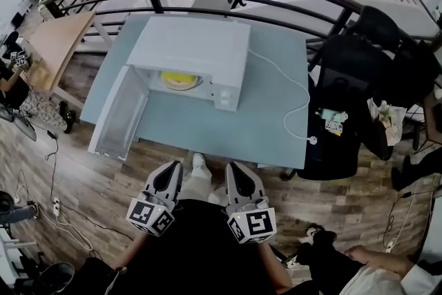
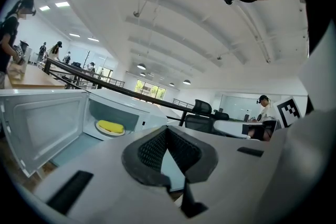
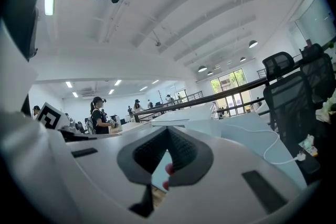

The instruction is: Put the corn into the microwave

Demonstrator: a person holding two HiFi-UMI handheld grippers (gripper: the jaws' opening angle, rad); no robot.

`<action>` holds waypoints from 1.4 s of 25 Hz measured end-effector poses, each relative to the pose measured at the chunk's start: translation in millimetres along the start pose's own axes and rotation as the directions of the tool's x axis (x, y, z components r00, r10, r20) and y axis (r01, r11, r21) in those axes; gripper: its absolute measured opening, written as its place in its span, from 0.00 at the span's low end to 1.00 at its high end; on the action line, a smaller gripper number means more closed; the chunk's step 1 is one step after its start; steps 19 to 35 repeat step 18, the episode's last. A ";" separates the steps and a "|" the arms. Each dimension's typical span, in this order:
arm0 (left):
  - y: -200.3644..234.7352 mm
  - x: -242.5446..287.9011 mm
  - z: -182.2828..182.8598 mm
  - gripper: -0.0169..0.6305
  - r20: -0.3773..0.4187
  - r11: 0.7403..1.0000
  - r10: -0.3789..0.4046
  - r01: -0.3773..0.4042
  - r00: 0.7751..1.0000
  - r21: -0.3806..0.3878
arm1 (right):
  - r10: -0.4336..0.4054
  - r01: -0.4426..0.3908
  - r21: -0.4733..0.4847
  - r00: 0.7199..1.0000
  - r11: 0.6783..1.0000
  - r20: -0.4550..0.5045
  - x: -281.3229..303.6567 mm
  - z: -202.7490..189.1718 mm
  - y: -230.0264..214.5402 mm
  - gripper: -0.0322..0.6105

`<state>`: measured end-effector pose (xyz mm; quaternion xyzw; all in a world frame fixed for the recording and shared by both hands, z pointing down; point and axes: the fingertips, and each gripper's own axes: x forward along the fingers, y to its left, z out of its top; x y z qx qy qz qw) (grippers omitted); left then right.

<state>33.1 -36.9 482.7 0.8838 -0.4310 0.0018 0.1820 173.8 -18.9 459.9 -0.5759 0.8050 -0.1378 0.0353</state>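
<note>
Both your left gripper (image 1: pixel 171 169) and right gripper (image 1: pixel 235 170) are closed on nothing, well short of the tabletop (image 1: pixel 207 128). Your corn (image 1: pixel 181 78) lies on a plate inside the microwave (image 1: pixel 200 45), so placing looks done; only the open door (image 1: pixel 121 114) may need shutting.

The corn (image 1: pixel 178 79) is shown yellow, the microwave (image 1: pixel 197 41) white, the table (image 1: pixel 207 131) pale blue-grey. The grey left gripper (image 1: pixel 172 166) and right gripper (image 1: pixel 233 168) are patterned with black-and-white square markers. The floor (image 1: pixel 83 176) is shown in brown planks.
</note>
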 end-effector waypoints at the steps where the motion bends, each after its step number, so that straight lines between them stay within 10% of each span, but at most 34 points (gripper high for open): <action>1: 0.2 -1.7 -0.4 0.03 -0.001 1.000 0.001 -0.001 1.000 -0.002 | 0.005 -0.005 -0.002 1.000 1.000 -0.004 -0.1 -0.6 2.1 0.06; 35: 9.6 -11.2 -6.2 0.03 0.001 0.999 0.025 -0.025 1.000 -0.045 | 0.032 -0.032 -0.016 0.999 0.999 -0.043 5.1 -9.3 12.8 0.06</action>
